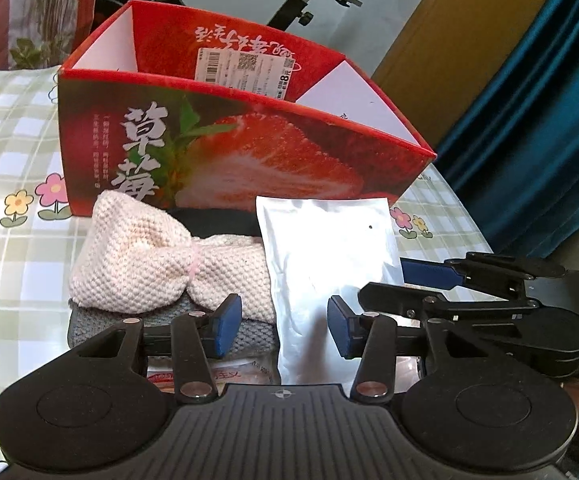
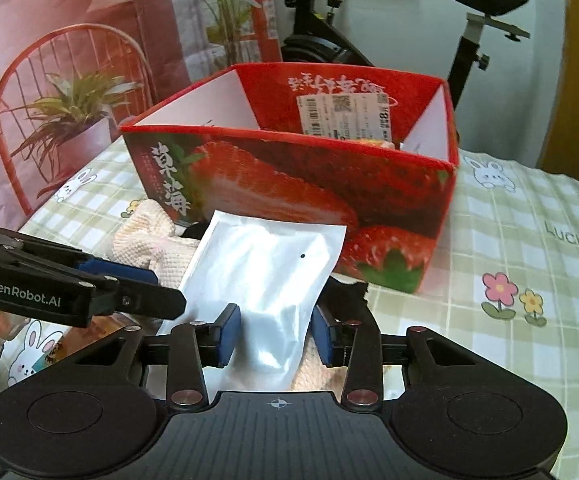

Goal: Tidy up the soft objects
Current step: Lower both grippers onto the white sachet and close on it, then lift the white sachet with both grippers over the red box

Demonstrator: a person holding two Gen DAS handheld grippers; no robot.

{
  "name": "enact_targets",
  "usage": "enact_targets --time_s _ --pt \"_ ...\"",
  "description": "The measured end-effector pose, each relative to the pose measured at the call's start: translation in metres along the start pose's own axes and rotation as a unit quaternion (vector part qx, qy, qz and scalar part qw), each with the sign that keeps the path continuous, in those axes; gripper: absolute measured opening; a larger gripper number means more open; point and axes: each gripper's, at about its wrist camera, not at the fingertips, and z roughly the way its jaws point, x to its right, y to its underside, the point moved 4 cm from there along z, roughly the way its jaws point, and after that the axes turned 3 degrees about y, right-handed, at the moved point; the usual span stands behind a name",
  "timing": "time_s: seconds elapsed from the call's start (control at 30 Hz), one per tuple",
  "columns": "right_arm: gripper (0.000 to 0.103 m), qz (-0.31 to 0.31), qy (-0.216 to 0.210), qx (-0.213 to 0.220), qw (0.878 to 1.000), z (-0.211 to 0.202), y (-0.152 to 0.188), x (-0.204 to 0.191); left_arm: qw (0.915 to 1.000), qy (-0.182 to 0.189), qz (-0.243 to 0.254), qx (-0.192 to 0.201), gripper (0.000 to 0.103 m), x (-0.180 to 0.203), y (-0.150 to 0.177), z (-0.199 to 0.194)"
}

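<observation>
Step in hand: picking the silver pouch (image 2: pixel 265 280) off the pile in front of the strawberry box (image 2: pixel 289 184).

Right gripper (image 2: pixel 275 336) straddles the pouch's near end, pads (image 2: pixel 229 332) touching or nearly touching its sides; a firm clench cannot be confirmed.

Left gripper (image 1: pixel 285 326) released, jaws apart, over the pouch's left edge and the pink knit cloth (image 1: pixel 161 268) at its 10 o'clock.

Next, in my judgement: close fully, lift clear, carry toward 12 o'clock over the box rim. Foil looks slippery.
</observation>
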Motion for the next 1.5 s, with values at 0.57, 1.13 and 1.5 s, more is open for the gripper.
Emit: enact_targets --time_s 0.57,1.13,1.5 --pt "0.031 0.011 -0.036 -0.001 0.999 0.006 -0.003 0.001 0.9993 0.024 -0.014 -0.025 0.044 0.002 0.01 0.014" --pt "0.033 0.046 -0.048 -0.007 0.998 0.009 0.003 0.005 0.9993 0.031 -0.01 -0.019 0.043 0.005 0.008 0.017" --pt "0.031 0.049 -0.06 0.01 0.997 -0.002 -0.002 0.0 0.9991 0.042 -0.004 0.005 0.042 0.01 0.004 0.003"
